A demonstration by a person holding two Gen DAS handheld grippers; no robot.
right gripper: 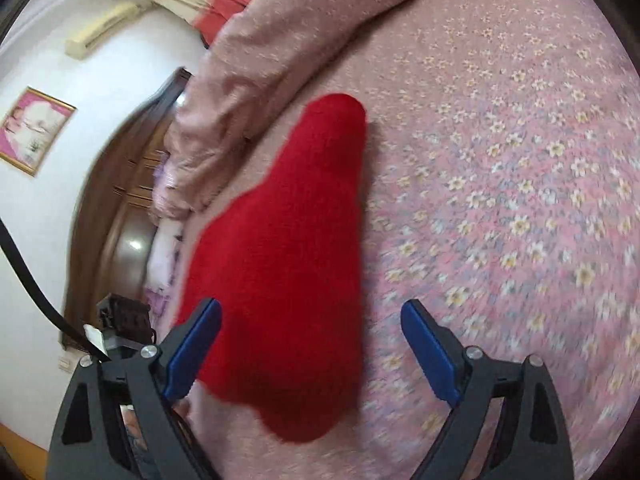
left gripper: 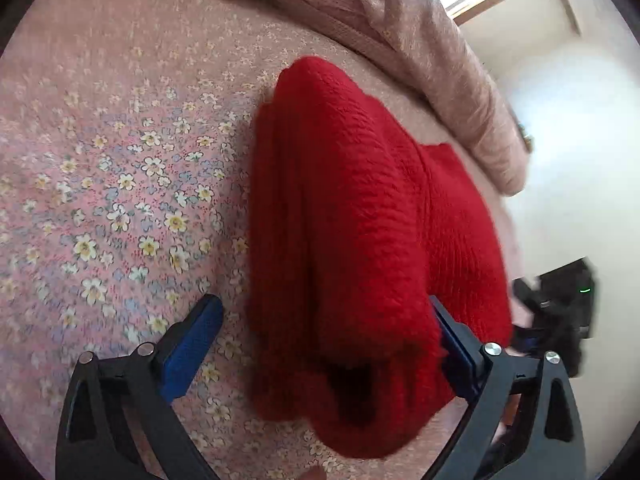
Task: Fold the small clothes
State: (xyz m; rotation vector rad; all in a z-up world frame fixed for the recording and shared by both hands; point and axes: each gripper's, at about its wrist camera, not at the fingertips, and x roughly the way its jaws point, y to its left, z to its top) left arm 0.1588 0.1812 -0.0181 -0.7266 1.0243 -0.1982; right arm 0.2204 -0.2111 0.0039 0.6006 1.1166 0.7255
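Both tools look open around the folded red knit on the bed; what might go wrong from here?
1. The left tool has one blue pad against the red knit; pulling away might snag it and undo the fold.
2. The open end near the camera bulges loosely, so it may spring open.
3. The right tool straddles the knit and could drag it across the floral bedspread.
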